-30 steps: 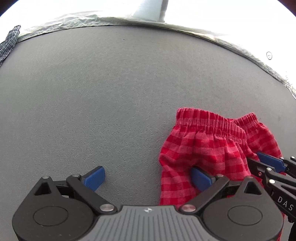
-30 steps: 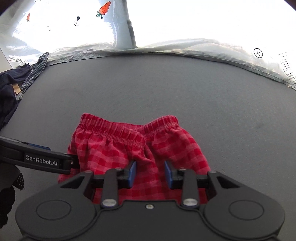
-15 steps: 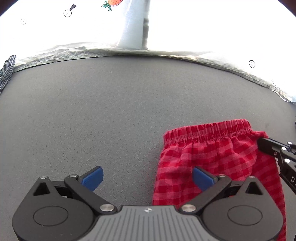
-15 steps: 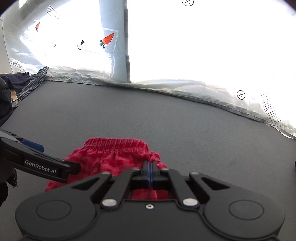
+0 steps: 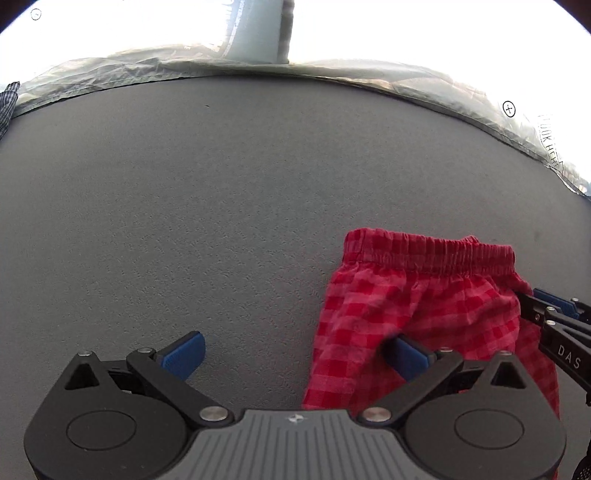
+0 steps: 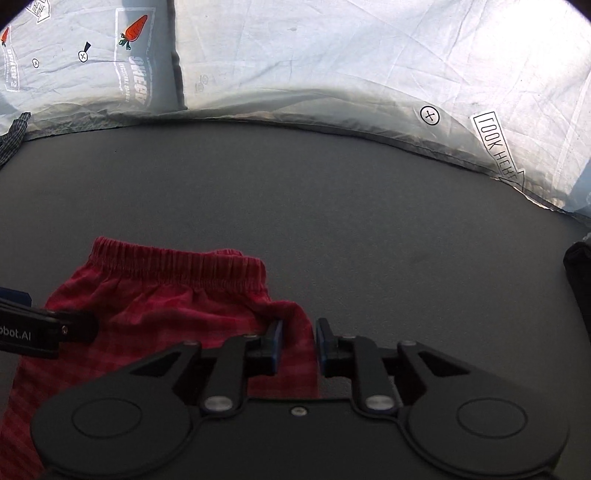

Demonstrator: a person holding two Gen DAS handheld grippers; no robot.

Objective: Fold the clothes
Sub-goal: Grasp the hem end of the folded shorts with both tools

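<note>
Where curtain (image 6: 332,55) hangs, grey tabletop (image 5: 221,203)

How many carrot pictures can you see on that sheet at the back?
2: one whole carrot at the upper left of the printed sheet, another cut off at its left edge. More may be hidden.

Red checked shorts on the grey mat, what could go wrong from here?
1. The right hand-held gripper is opening with a fold of the red checked shorts between its pads; cloth may snag and undo the fold.
2. The open left hand-held gripper has one finger over the fabric; pulling away might drag it across the grey mat.
</note>
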